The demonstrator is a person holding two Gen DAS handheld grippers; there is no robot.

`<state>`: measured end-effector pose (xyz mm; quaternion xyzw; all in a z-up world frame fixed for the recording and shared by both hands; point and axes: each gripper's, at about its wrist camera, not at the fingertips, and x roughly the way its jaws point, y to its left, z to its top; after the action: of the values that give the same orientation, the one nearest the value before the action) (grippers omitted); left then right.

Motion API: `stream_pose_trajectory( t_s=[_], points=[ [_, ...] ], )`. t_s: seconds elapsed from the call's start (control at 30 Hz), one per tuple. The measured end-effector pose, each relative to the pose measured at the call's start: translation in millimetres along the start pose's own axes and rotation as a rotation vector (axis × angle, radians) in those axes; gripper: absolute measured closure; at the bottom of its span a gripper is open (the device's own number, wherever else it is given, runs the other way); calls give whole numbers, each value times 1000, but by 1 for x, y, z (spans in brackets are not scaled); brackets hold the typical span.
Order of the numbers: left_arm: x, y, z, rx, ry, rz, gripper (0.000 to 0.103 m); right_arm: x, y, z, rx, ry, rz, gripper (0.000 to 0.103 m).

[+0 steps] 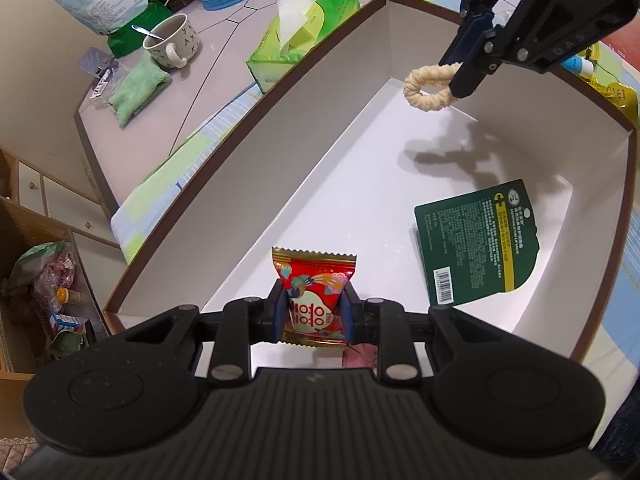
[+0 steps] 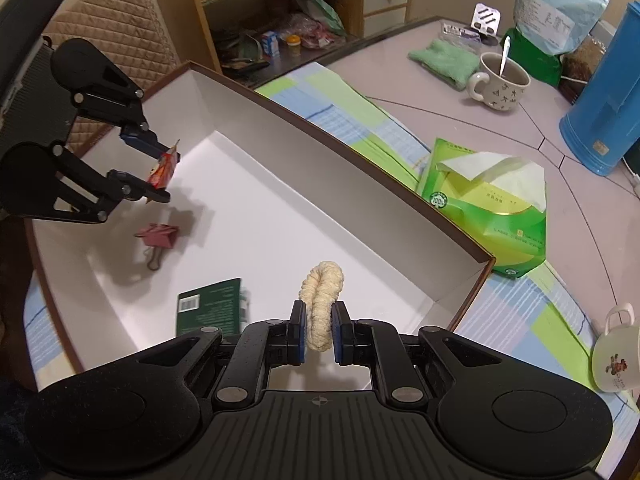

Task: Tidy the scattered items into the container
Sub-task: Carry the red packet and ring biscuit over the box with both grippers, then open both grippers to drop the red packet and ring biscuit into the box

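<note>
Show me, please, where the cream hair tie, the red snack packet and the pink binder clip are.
cream hair tie (image 2: 321, 304): right wrist view, loop's middle.
red snack packet (image 1: 313, 280): left wrist view, printed front.
pink binder clip (image 2: 158, 235): right wrist view, clip body.

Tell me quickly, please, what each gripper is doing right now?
Left gripper: shut on the red snack packet, over the box.
Right gripper: shut on the cream hair tie, over the box.

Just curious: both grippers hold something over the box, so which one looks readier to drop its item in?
Probably the left gripper: its red snack packet hangs low over the box floor; the right gripper's cream ring seems higher.
</note>
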<state>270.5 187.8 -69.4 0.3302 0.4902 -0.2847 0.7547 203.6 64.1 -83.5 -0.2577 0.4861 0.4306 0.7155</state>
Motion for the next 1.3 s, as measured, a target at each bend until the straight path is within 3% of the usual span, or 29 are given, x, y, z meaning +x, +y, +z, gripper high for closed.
stream_pose_trajectory(
  t_s=[0.47,0.53,0.57,0.6,0.97,1.17,1.3],
  points=[
    [28,8,7,-8,12,-33,80,35,-7,12,-10,33,-2,91],
    [32,10,7,-13,15,-34,80,36,-6,13,-13,21,-7,62],
    [33,10,7,-15,16,-34,80,34,-3,12,-23,-3,-10,31],
    [35,11,7,-18,17,-35,80,33,-1,12,-31,-21,-12,20],
    [53,16,11,-44,30,-40,80,23,3,8,7,-29,13,20],
    [60,17,14,-66,30,-37,75,11,7,2,19,-42,30,20],
    [59,17,16,-79,22,-9,52,3,11,-2,26,-50,42,20]
  ],
)
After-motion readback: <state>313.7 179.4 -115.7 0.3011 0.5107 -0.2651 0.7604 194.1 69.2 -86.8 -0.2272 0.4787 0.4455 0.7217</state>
